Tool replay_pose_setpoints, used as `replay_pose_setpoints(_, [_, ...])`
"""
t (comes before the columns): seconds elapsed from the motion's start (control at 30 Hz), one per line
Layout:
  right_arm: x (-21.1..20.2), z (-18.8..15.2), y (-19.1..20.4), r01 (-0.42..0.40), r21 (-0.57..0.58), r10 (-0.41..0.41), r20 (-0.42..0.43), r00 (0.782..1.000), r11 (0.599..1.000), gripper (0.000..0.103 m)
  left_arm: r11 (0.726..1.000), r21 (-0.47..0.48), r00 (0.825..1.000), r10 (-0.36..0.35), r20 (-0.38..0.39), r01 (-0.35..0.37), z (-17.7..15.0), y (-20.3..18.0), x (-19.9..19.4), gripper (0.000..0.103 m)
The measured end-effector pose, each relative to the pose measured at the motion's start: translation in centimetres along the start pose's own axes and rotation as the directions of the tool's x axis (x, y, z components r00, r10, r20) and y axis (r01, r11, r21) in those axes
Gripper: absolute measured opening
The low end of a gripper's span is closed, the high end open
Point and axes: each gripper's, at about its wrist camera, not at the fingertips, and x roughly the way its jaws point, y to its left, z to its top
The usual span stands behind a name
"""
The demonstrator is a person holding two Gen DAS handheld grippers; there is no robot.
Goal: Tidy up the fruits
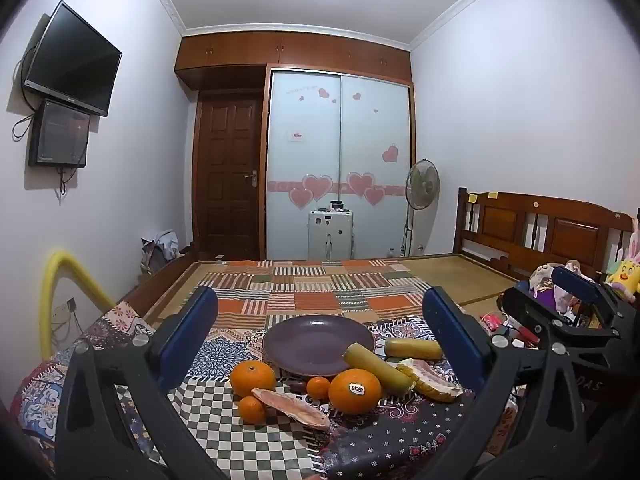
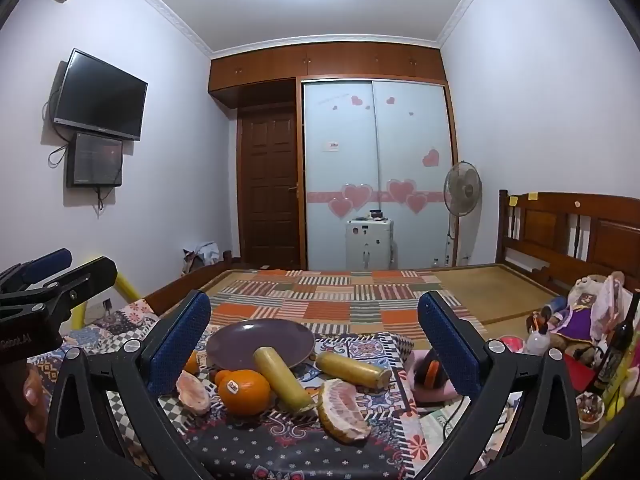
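Observation:
A purple plate [image 1: 316, 342] [image 2: 260, 340] lies empty on the patterned cloth. In front of it lie a large stickered orange [image 1: 355, 391] [image 2: 245, 392], another large orange [image 1: 253, 378], two small oranges [image 1: 252, 409] [image 1: 318, 388], two pomelo wedges [image 1: 290, 403] [image 1: 430, 379] [image 2: 345, 411] and two yellow-green cylinders [image 1: 378, 368] [image 1: 414, 349] [image 2: 282, 378] [image 2: 352, 369]. My left gripper [image 1: 320, 344] is open and empty, hovering before the fruit. My right gripper [image 2: 314, 344] is open and empty, to the right of the left one.
The fruit sits on a cloth-covered surface [image 1: 248, 436] at the foot of a bed with a patchwork quilt [image 1: 320, 292]. Toys and clutter [image 2: 580, 320], bottles [image 2: 618, 344] and a small bowl [image 2: 590, 410] stand at the right. A pink cushion with headphones [image 2: 434, 376] lies right of the fruit.

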Motion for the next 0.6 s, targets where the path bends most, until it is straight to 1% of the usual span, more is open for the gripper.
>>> replay_pose_setpoints(0.27, [-0.5, 0.1, 0.3, 0.005, 0.004, -0.005, 0.004, 1.0, 1.0, 0.103, 1.0, -0.009, 1.0, 0.01, 0.008, -0.01, 0.0, 0.5, -0.4, 0.103])
replay_pose_setpoints(0.3, [0.2, 0.0, 0.3, 0.001, 0.002, -0.001, -0.012, 1.0, 1.0, 0.103, 1.0, -0.01, 1.0, 0.007, 0.009, -0.007, -0.2, 0.7, -0.9, 0.103])
replay_pose_setpoints(0.33, [0.1, 0.0, 0.3, 0.001, 0.002, -0.001, -0.011, 1.0, 1.0, 0.103, 1.0, -0.006, 1.0, 0.006, 0.004, -0.006, -0.3, 0.1, -0.4, 0.103])
replay_pose_setpoints(0.5, [-0.1, 0.0, 0.9, 0.002, 0.001, -0.002, -0.008, 1.0, 1.0, 0.103, 1.0, -0.009, 1.0, 0.007, 0.009, -0.007, -0.4, 0.4, -1.1, 0.103])
replay_pose_setpoints(0.53, [-0.2, 0.1, 0.8, 0.002, 0.001, -0.002, -0.008, 1.0, 1.0, 0.103, 1.0, -0.001, 1.0, 0.002, -0.003, -0.002, -0.2, 0.1, -0.3, 0.103])
replay_pose_setpoints(0.6, [-0.2, 0.1, 0.8, 0.001, 0.001, -0.001, -0.008, 1.0, 1.0, 0.103, 1.0, 0.003, 1.0, 0.001, -0.003, -0.001, -0.3, 0.3, -0.2, 0.103])
